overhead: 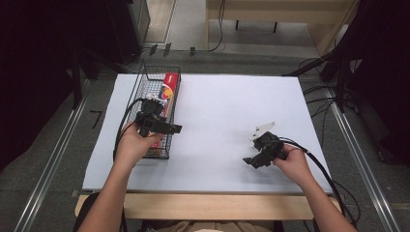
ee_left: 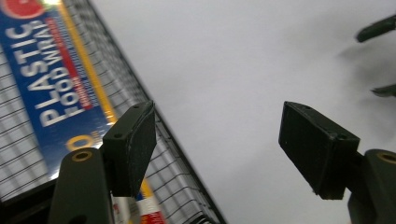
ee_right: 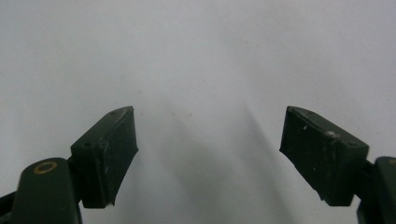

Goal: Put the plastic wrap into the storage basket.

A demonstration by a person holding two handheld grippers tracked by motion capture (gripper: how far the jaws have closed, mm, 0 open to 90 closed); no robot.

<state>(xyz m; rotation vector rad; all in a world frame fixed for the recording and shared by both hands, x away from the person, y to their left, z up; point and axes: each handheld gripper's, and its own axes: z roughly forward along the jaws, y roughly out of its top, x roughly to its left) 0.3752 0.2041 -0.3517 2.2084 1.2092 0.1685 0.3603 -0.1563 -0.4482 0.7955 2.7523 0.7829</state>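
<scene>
Clearly the coming move turns on the left side: the wire basket (overhead: pixel 155 112) sits along the left edge of the white worktop (overhead: pixel 217 125), and the plastic food wrap box (overhead: pixel 167 92) lies inside it with its long axis running from near to far, parallel to the basket's long sides. The left hand-held gripper (overhead: pixel 167 128) hovers over the basket's near right wall, jaws released and empty, so the box lies just beyond and to the left of it, and this hand is far nearer than the other. From the left hand-held gripper view the box's blue label (ee_left: pixel 51 88) reads plainly through the mesh (ee_left: pixel 180 186), just outside the left jaw, a closeness the high view only hints at. Well apart to the right, the right hand-held gripper (overhead: pixel 256 159) rests low over bare worktop, also released and holding nothing; its own view gives blank white surface (ee_right: pixel 201 56) between spread jaws.
</scene>
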